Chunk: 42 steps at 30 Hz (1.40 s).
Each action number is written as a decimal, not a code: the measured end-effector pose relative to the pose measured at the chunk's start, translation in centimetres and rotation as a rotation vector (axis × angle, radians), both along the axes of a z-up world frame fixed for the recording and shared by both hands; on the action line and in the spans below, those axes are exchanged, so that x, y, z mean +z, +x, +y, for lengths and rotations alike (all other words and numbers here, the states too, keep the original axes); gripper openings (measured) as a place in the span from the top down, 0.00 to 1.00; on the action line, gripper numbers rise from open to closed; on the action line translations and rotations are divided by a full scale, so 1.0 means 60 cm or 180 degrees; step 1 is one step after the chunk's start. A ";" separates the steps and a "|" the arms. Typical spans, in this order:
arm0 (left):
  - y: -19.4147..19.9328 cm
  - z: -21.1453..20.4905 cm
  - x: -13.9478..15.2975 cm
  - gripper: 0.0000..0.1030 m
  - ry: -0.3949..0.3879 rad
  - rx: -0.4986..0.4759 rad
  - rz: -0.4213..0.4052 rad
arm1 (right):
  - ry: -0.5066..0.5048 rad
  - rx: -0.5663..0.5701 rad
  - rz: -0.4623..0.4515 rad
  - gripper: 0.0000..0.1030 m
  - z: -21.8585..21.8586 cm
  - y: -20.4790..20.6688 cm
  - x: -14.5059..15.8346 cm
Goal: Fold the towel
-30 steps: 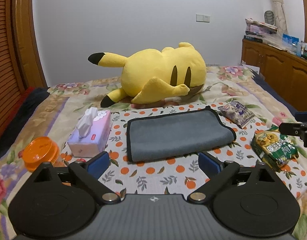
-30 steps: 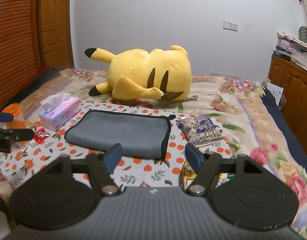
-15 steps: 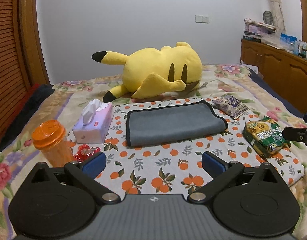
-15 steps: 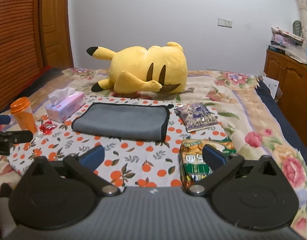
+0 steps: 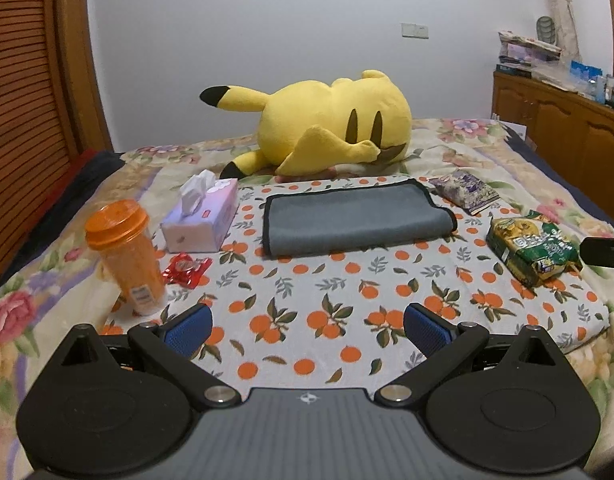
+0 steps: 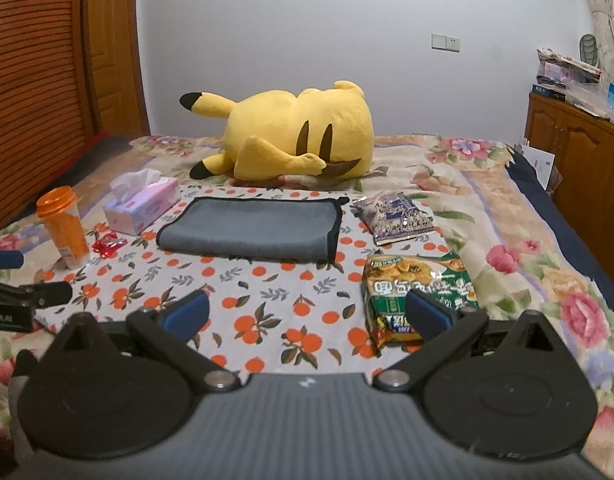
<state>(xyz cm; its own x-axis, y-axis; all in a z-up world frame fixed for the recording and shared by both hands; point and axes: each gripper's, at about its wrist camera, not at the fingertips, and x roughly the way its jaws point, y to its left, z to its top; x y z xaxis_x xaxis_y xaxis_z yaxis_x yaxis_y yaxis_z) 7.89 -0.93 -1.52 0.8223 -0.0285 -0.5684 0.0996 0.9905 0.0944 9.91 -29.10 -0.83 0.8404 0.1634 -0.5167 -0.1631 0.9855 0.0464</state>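
On the bed, an orange-print cloth (image 5: pixel 315 300) carries the grey towel (image 5: pixel 355 216), folded flat in front of the yellow plush (image 5: pixel 339 120). I see my left gripper (image 5: pixel 306 330) and right gripper (image 6: pixel 307 312) both spread wide, holding nothing, well apart from the towel. A tissue box (image 5: pixel 203 216) lies just beside it.

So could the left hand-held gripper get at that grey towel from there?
Probably yes: the left hand-held gripper is open, and only bare patterned cloth lies between it and the towel. The orange cup stands off to the side.
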 end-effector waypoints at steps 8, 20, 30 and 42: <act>-0.036 0.002 -0.004 0.00 -0.0002 -0.0007 0.0017 | 0.0038 0.0054 0.0008 0.00 0.010 -0.030 -0.003; -0.074 -0.002 -0.016 0.00 -0.0032 -0.0034 0.0027 | 0.0031 0.0107 -0.0005 0.00 0.024 -0.065 -0.007; -0.084 -0.002 -0.038 0.00 0.0008 -0.0006 0.0061 | -0.0055 0.0075 0.0056 0.00 0.029 -0.067 -0.027; -0.089 0.001 -0.046 0.00 0.0050 -0.0003 0.0029 | -0.0151 0.0058 0.0045 0.00 0.033 -0.071 -0.033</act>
